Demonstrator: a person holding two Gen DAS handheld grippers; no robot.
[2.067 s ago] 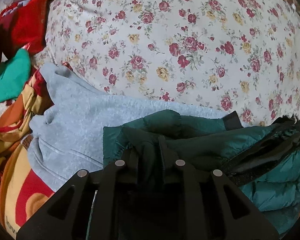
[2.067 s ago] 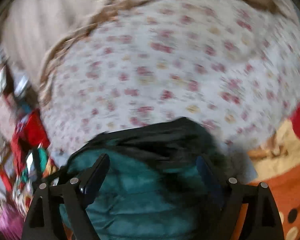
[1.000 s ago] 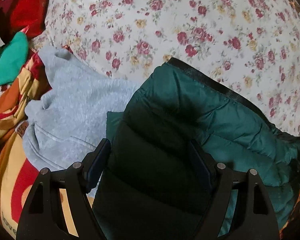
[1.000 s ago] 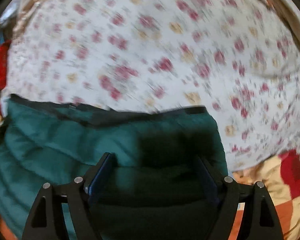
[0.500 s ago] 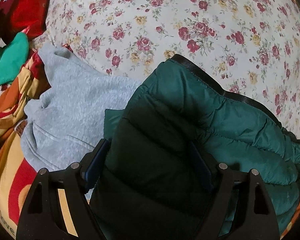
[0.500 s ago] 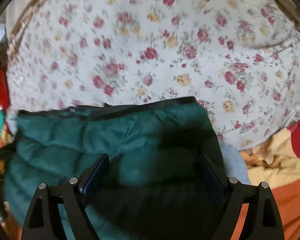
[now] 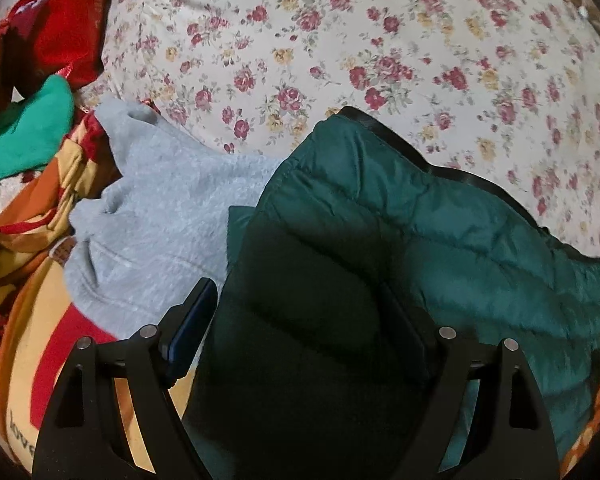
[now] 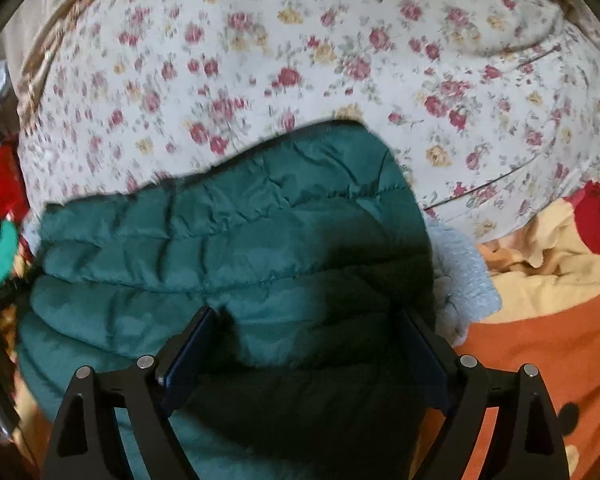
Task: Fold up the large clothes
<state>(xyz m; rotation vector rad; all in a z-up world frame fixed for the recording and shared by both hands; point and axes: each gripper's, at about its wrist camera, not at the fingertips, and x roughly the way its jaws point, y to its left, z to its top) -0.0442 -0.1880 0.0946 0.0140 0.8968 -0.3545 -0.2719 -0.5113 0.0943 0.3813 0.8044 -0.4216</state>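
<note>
The green puffer jacket point(image 7: 440, 240) lies folded mid-frame, black-trimmed edge on the floral bedsheet point(image 7: 380, 40), overlapping a grey sweatshirt point(image 7: 160, 208). Left gripper point(image 7: 300, 328) and right gripper point(image 8: 304, 344) stand wide, gripping nothing; the right's jaws just widened. Lower-left blanket point(image 7: 24, 420) lettering is unreadable.

Soft, even indoor light fills both views. Each hand-held gripper casts a dark shadow over the near part of the green jacket point(image 7: 440, 240). The left view is sharp; the right smears the floral cover point(image 8: 260, 60). Fisheye bending and black corners frame both.
</note>
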